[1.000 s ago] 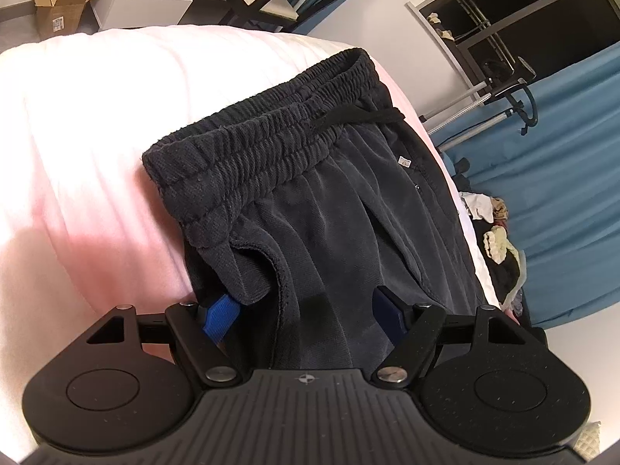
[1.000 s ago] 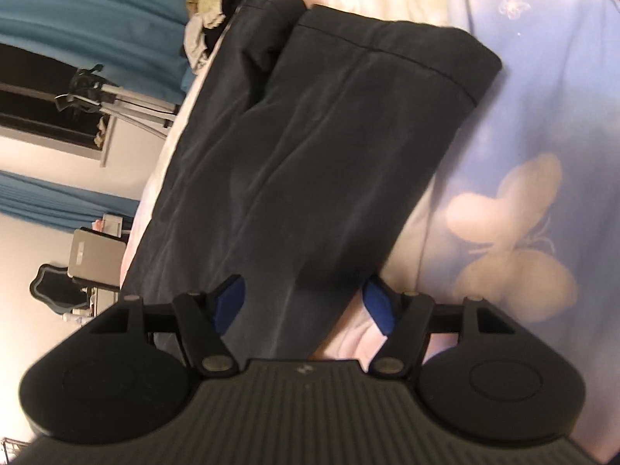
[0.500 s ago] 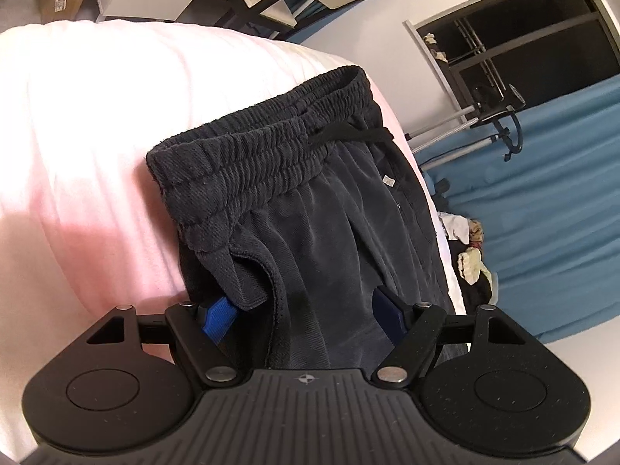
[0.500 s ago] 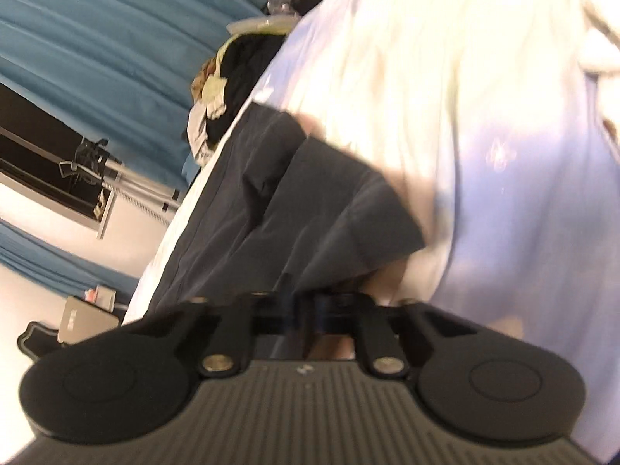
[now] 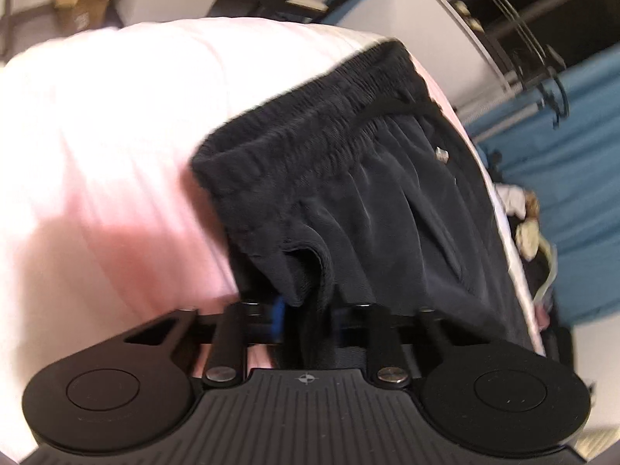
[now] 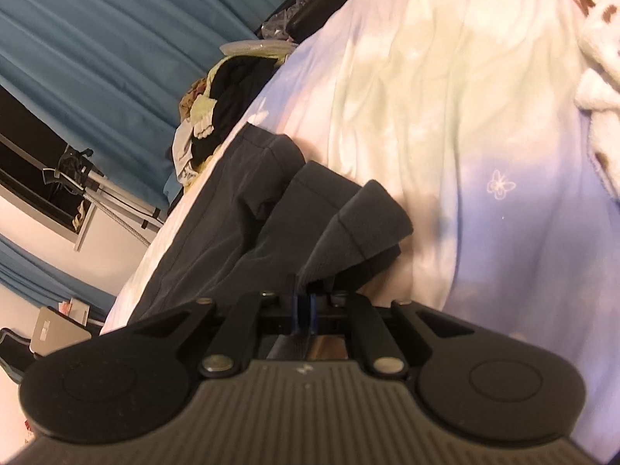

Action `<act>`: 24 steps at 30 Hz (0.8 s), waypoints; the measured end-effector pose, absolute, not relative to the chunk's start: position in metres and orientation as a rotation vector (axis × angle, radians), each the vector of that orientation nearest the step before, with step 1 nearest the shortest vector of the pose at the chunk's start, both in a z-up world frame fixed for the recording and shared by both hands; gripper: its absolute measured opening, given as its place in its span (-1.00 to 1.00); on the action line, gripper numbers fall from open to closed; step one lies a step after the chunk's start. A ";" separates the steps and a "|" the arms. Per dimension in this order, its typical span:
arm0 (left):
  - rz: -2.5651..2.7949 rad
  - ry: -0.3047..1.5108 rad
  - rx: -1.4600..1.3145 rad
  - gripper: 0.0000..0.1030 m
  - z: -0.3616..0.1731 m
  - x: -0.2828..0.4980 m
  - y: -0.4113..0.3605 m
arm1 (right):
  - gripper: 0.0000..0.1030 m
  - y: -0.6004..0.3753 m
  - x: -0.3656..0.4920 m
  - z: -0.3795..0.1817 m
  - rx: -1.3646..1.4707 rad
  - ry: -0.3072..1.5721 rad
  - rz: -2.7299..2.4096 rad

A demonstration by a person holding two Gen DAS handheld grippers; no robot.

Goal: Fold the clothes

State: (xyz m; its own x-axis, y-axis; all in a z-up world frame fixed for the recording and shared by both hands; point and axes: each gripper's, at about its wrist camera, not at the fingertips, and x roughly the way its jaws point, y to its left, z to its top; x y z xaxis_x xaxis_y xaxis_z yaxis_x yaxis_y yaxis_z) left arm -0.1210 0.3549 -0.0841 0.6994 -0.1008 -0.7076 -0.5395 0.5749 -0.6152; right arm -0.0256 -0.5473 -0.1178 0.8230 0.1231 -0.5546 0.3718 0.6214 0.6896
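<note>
A pair of black trousers (image 5: 368,201) lies lengthwise on the bed. The left wrist view shows the ribbed elastic waistband (image 5: 310,131) with its drawstring. My left gripper (image 5: 306,317) is shut on the near side edge of the trousers by the waist pocket. The right wrist view shows the leg ends (image 6: 271,217) lifted and bunched. My right gripper (image 6: 304,306) is shut on the hem of the near leg (image 6: 360,232), raised off the sheet.
The bed has a pink cover (image 5: 97,155) at the waist end and a pastel butterfly sheet (image 6: 484,155) at the leg end. A pile of clothes (image 6: 217,116) sits by the blue curtain (image 6: 97,38). A fluffy white blanket (image 6: 596,58) lies at the right.
Both grippers have closed on the trousers, the right first, then the left. The right has lifted the leg hem, which now bunches. The left view is blurred by motion.
</note>
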 end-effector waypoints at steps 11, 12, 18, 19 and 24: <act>0.311 0.476 -0.972 -0.79 0.002 -0.090 0.352 | -0.92 -0.533 0.001 -0.055 0.874 0.429 -0.185; 0.302 0.460 -0.957 -0.79 0.014 -0.077 0.350 | -0.92 -0.532 0.013 -0.050 0.873 0.419 -0.190; 0.335 0.470 -0.842 -0.79 0.047 0.046 0.341 | -0.92 -0.515 0.117 -0.042 0.873 0.371 -0.264; 0.346 0.475 -0.828 -0.78 0.045 0.067 0.340 | -0.92 -0.512 0.136 -0.044 0.870 0.366 -0.275; 0.391 0.522 -0.766 -0.78 0.013 0.160 0.335 | -0.91 -0.490 0.233 -0.061 0.736 0.343 -0.313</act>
